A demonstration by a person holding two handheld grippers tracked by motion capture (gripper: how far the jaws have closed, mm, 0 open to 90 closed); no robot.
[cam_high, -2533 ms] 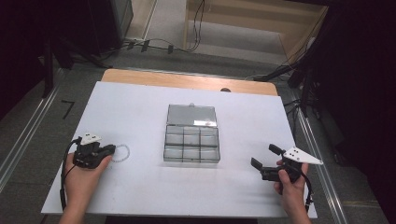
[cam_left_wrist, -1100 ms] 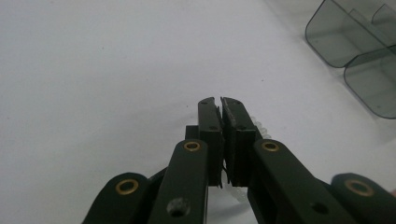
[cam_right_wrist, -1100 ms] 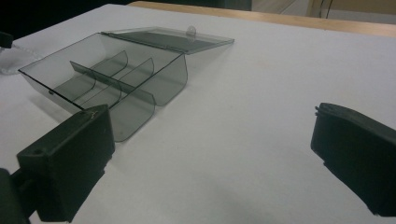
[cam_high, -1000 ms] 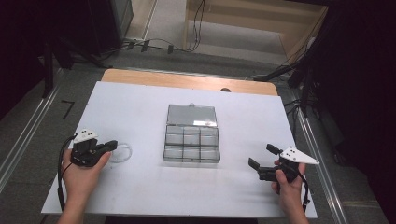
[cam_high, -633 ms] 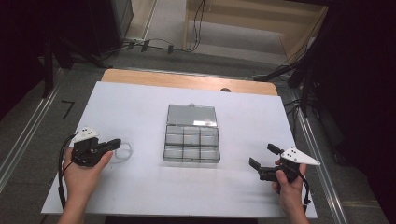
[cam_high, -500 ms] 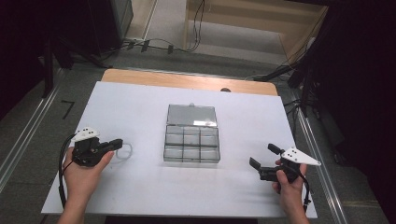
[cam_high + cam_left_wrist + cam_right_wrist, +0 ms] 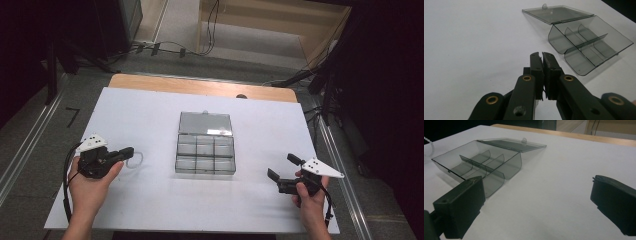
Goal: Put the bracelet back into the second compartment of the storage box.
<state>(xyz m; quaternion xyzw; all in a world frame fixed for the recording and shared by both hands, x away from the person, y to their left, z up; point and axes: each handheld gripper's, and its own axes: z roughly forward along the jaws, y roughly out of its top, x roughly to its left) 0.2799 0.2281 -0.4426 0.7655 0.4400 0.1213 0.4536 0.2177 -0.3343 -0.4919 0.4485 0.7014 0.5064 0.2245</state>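
My left gripper (image 7: 127,151) sits at the left of the white table (image 7: 150,110), its jaws clenched tight on each other; in the left gripper view the two black pads meet face to face. A thin white loop (image 7: 136,158), perhaps a cable tie or cord, lies just at the jaw tips in the high view; I cannot tell whether the pads pinch it or merely lie over it. My right gripper (image 7: 284,167) rests at the right of the table with its jaws released and wide apart, nothing between them; they point left, toward the box.

The smoky clear organiser box (image 7: 205,154) lies at the middle of the table, between my two grippers and well apart from both. Its long axis runs left to right across the table; the lid (image 7: 206,123) is thrown open and lies flat on the far side, hinge along the box's far long edge, its small latch tab pointing away from me. The tray is split into six compartments, two rows of three, all bare.
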